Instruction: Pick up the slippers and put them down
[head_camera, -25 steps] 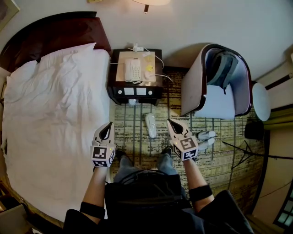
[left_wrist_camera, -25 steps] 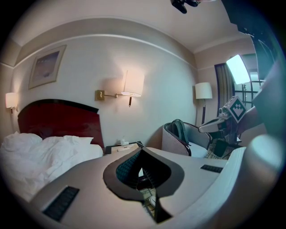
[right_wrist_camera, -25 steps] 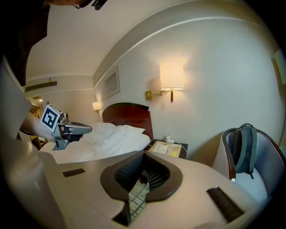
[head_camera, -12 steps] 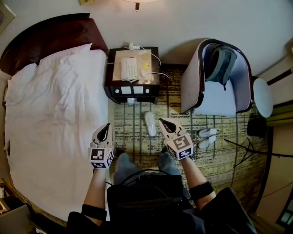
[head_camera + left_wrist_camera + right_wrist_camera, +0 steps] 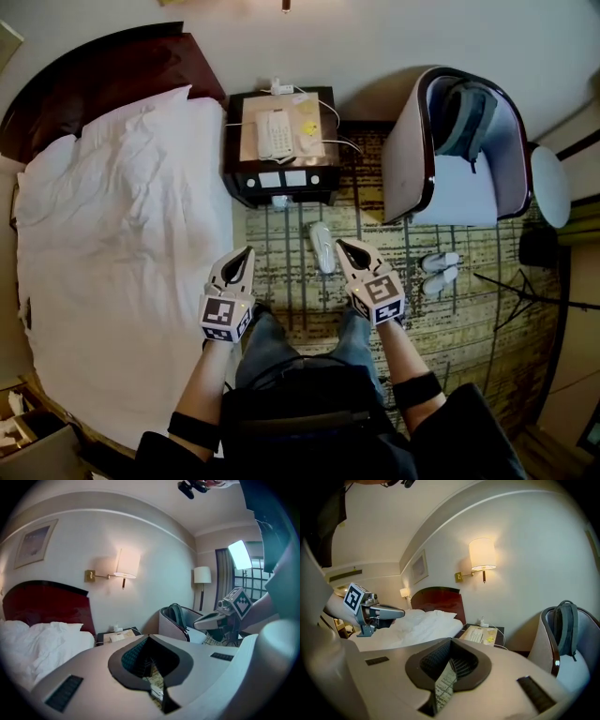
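Note:
In the head view a single white slipper [image 5: 322,247] lies on the patterned carpet [image 5: 281,253] in front of the nightstand. Two more white slippers [image 5: 441,272] lie side by side near the armchair. My right gripper [image 5: 344,245] is shut and empty, and its tip sits just to the right of the single slipper. My left gripper [image 5: 247,252] is also shut and empty, off to that slipper's left beside the bed. Each gripper view shows its own jaws [image 5: 149,639] [image 5: 451,641] closed with only carpet in the gap, and the other gripper [image 5: 225,613] [image 5: 370,611] hovering in the air.
A white bed [image 5: 112,244] fills the left. A dark nightstand [image 5: 281,183] carries a phone [image 5: 276,133] and cables. An armchair [image 5: 412,159] with a backpack [image 5: 464,117] stands at the right, with a round table [image 5: 553,183] beyond it. The person's legs [image 5: 272,342] are below the grippers.
Both grippers have moved a little closer to the single slipper, and the right tip now lies next to it. Both stayed shut. The head camera has shifted slightly.

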